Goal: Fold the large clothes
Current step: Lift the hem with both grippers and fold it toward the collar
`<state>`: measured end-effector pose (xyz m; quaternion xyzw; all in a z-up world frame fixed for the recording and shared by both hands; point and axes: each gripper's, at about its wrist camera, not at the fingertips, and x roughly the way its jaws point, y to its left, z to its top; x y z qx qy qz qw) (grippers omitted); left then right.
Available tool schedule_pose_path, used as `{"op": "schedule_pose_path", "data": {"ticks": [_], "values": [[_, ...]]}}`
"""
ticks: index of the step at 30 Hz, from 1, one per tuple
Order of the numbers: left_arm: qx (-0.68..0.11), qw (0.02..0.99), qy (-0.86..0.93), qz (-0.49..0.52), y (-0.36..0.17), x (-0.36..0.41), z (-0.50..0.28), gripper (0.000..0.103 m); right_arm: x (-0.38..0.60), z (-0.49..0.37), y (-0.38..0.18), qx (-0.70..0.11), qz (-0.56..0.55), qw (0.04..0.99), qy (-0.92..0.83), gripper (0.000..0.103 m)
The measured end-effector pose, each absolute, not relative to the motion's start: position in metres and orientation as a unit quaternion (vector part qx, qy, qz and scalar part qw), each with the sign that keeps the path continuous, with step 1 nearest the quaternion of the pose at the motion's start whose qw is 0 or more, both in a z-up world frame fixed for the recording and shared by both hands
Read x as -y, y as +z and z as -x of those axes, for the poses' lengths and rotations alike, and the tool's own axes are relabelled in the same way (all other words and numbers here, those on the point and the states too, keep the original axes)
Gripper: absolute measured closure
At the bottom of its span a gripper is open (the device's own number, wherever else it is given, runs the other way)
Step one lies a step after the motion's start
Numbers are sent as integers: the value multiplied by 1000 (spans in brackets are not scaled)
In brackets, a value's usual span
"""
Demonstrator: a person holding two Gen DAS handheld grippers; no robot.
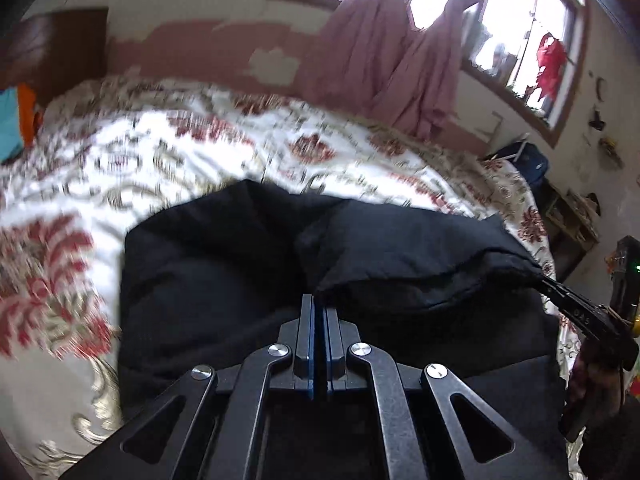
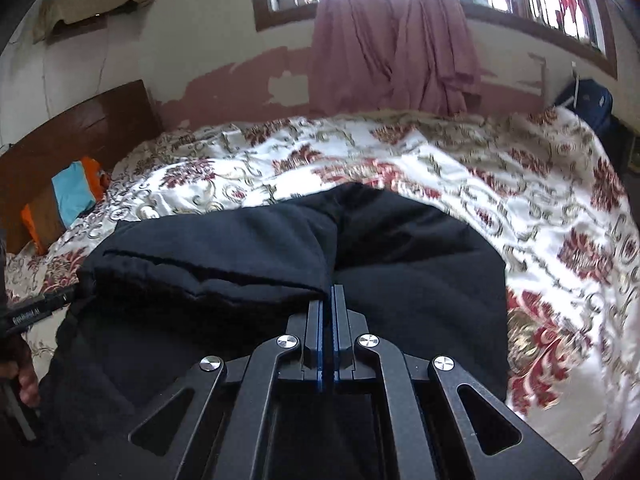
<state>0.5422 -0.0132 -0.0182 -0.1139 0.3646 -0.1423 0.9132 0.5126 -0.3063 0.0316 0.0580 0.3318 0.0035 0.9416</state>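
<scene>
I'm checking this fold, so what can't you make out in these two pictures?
- Left wrist view: bedspread pattern smeared by motion blur.
- Both views: near part of black garment hidden behind the left gripper and right gripper.
- Both views: windows blown out; outside unreadable.

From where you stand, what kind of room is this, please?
Most likely a bedroom in a home. A bed with a floral bedspread and a wooden headboard fills the view, and pink curtains hang at the window.

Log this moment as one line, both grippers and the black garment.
left hand-held gripper: shut on black garment edge | right hand-held gripper: shut on same edge | garment: lifted fold over floral bedspread
</scene>
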Motion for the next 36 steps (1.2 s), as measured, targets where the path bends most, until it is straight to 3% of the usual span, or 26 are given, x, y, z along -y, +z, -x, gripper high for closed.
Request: {"op": "schedule_pose_path", "data": {"ticks": [9,14,18,21,23,25,29,30,36], "values": [[-389,898,-151,140,-62,17,-564,99,306,-530,-8,-338,-78,938,2,100],[-373,900,-161,160,-46,9,-548,97,308,-523,-13,-324,-92,941,8,100],[-336,917,-184,114,-19,19,-516,96,311,-521,-15,-319,-106,942,16,100],[-295,927,-206,101,3,32,-507,84,309,-521,-15,-318,-101,943,13,100],[-284,931,-209,99,16,43,-517,67,308,-521,-15,-318,-98,943,11,100],[-290,929,-210,91,21,58,-539,57,306,-521,-12,-319,-92,943,10,100],[-384,892,-228,77,-4,87,-588,62,297,-512,11,-318,-58,946,18,99],[-388,888,-232,82,-11,88,-592,67,294,-506,23,-313,-44,948,25,98],[-382,884,-254,89,-26,83,-585,68,282,-518,77,-292,-47,952,79,93]]}}
